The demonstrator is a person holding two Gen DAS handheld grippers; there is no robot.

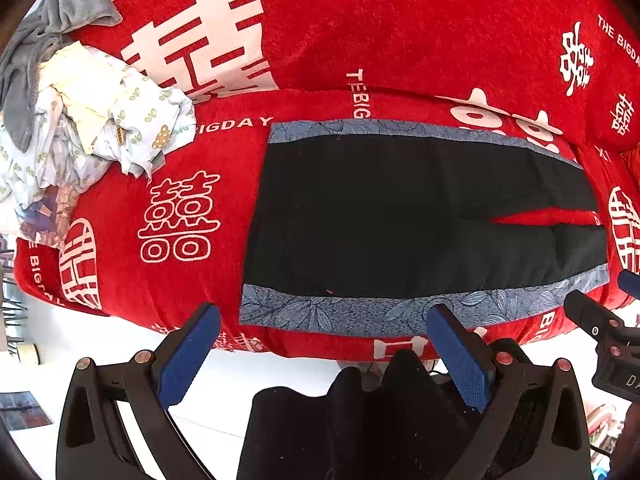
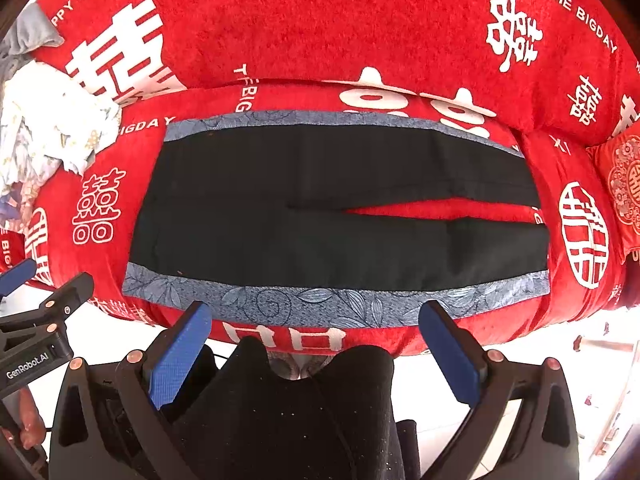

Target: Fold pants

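Black pants (image 1: 400, 216) with blue-grey floral side stripes lie flat on a red sofa, waist to the left, legs to the right with a narrow gap between them. They also show in the right wrist view (image 2: 320, 208). My left gripper (image 1: 324, 312) is open and empty, just in front of the near stripe toward the waist end. My right gripper (image 2: 316, 312) is open and empty, in front of the near stripe around its middle. The right gripper's tip shows at the right edge of the left wrist view (image 1: 600, 320).
A heap of pale patterned clothes (image 1: 92, 128) and a grey garment (image 1: 48, 40) lie on the sofa's left end. A red embroidered cushion (image 2: 624, 184) sits at the right end. The red cover (image 1: 400, 20) bears white characters. White floor lies below the seat edge, with my dark-trousered legs (image 2: 280, 408).
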